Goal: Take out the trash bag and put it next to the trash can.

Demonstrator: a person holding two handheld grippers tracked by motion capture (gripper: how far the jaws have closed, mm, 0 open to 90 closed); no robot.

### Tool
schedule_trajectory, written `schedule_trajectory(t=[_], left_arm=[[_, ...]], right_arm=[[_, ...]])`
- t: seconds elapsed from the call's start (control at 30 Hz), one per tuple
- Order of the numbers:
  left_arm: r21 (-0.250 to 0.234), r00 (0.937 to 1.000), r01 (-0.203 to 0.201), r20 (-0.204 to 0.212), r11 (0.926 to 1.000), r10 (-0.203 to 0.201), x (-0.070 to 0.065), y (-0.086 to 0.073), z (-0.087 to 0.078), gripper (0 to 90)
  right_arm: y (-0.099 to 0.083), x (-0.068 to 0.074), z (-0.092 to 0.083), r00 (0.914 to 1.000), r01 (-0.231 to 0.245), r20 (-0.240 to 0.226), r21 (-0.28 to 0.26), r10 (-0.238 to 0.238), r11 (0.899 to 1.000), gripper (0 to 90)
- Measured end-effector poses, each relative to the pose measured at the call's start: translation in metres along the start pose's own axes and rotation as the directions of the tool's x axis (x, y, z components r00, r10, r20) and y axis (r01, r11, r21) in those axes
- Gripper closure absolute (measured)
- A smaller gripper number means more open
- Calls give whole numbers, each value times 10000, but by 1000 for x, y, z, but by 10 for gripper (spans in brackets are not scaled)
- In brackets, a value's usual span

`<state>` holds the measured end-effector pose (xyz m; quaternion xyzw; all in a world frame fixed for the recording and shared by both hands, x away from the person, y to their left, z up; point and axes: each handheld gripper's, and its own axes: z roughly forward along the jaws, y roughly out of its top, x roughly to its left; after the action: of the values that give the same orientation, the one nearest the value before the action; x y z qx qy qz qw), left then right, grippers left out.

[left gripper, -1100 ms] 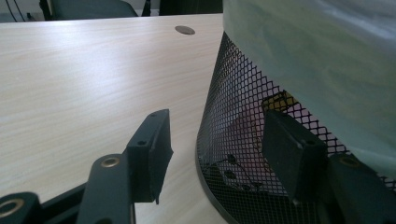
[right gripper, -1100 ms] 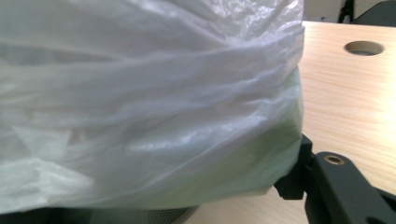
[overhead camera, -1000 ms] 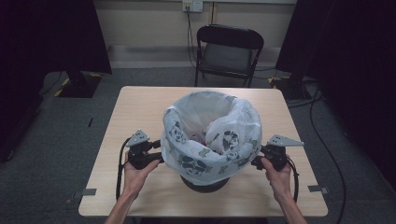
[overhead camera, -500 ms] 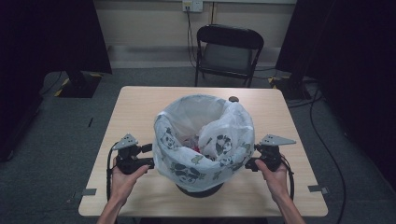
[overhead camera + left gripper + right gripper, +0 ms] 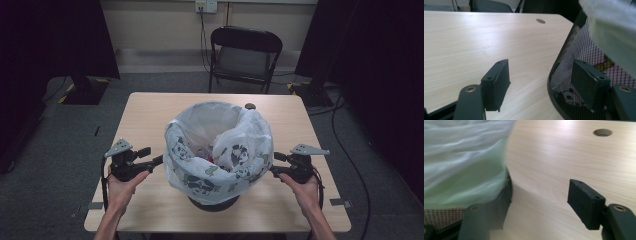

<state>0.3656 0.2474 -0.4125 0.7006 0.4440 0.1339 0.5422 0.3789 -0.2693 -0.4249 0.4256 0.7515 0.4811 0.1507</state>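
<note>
At the centre of the high view, the panda-print bag [image 5: 218, 152] is seen draped over the mesh bin [image 5: 574, 65] on the table [image 5: 150, 110]. The left gripper [image 5: 156, 161] and right gripper [image 5: 274, 169] are held open, empty, their jaws having just been closing; each is pointed inward at the bag, equally near.

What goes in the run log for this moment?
left tool: open, beside bag | right tool: open, beside bag | mesh bin: bagged, on table

Lab or studio recording space: black curtains [image 5: 55, 40], grey carpet [image 5: 60, 135], lone wooden table [image 5: 150, 107], folding chair [image 5: 243, 55], wall socket [image 5: 206, 6].
</note>
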Motion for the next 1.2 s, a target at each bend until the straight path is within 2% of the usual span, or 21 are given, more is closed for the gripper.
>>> schedule_trajectory(t=[0.13, 0.17, 0.23, 0.3, 0.33, 0.37, 0.4, 0.43, 0.5, 0.6, 0.63, 0.67, 0.73, 0.77, 0.87, 0.97, 1.0, 1.03, 1.07, 1.1, 1.2], left_arm=[[-148, 10000, -26, 96, 9999, 27, -1, 9, -8, 292], [-279, 9997, -159, 204, 9995, 165, -5, 17, -15, 298], [-455, 9989, -332, 305, 9984, 346, -11, 27, -23, 310], [-860, 9978, -480, 425, 9951, 518, -17, 37, -32, 341], [-860, 9978, -480, 425, 9951, 518, -17, 37, -32, 352], [-1179, 9955, -681, 576, 9907, 753, -23, 46, -39, 376], [-1179, 9955, -681, 576, 9907, 753, -23, 46, -39, 389], [-1457, 9927, -771, 806, 9863, 895, -29, 54, -44, 401], [-1622, 9888, -900, 1036, 9827, 1076, -36, 60, -47, 431], [-1680, 9858, -978, 1186, 9809, 1186, -44, 66, -47, 440], [-1747, 9825, -1065, 1330, 9788, 1306, -50, 72, -46, 439], [-1747, 9825, -1065, 1330, 9788, 1306, -50, 72, -46, 428], [-1863, 9813, -1021, 1424, 9772, 1297, -56, 77, -45, 395], [-1830, 9777, -1027, 1623, 9777, 1331, -61, 82, -42, 392], [-1904, 9809, -1050, 1419, 9761, 1332, -64, 86, -39, 332], [-1988, 9787, -857, 1665, 9763, 1198, -65, 92, -38, 296], [-2096, 9781, -850, 1688, 9741, 1217, -67, 94, -38, 290], [-2064, 9769, -1007, 1650, 9733, 1361, -72, 99, -36, 282], [-2064, 9769, -1007, 1650, 9733, 1361, -72, 99, -36, 267], [-1692, 9753, -1142, 1685, 9789, 1429, -76, 103, -29, 253], [-1438, 9759, -1244, 1611, 9817, 1473, -78, 106, -22, 209]], right_arm=[[8, -3, -10, 10000, -55, 54, -381, 57, 9993, 398], [16, -1, -19, 9999, 16, 117, -737, -8, 9973, 421], [22, 2, -26, 9997, 129, 211, -972, -109, 9952, 426], [27, 7, -32, 9994, 308, 159, -1108, -292, 9934, 440], [27, 7, -32, 9994, 308, 159, -1108, -292, 9934, 440], [30, 11, -37, 9991, 379, 230, -1087, -355, 9934, 458], [30, 11, -37, 9991, 379, 230, -1087, -355, 9934, 458], [32, 12, -43, 9990, 384, 293, -1238, -350, 9916, 469], [34, 15, -51, 9992, 354, 227, -1489, -324, 9882, 468], [40, 19, -59, 9991, 413, 110, -1829, -400, 9823, 447], [48, 23, -67, 9987, 504, 12, -2063, -513, 9772, 433], [48, 23, -67, 9987, 504, 12, -2063, -513, 9772, 433], [61, 31, -77, 9975, 696, 56, -2275, -702, 9713, 411], [65, 34, -80, 9971, 746, 25, -2450, -764, 9666, 399], [78, 44, -87, 9947, 800, -404, -2728, -945, 9587, 347], [87, 53, -87, 9916, 972, -561, -2672, -1162, 9587, 303], [91, 57, -86, 9909, 994, -613, -2696, -1201, 9578, 287], [100, 64, -84, 9878, 1048, -804, -2887, -1331, 9517, 279], [100, 64, -84, 9878, 1048, -804, -2887, -1331, 9517, 279], [108, 70, -80, 9845, 1195, -908, -2796, -1501, 9527, 250], [113, 75, -73, 9813, 1273, -1080, -2563, -1593, 9582, 253]])
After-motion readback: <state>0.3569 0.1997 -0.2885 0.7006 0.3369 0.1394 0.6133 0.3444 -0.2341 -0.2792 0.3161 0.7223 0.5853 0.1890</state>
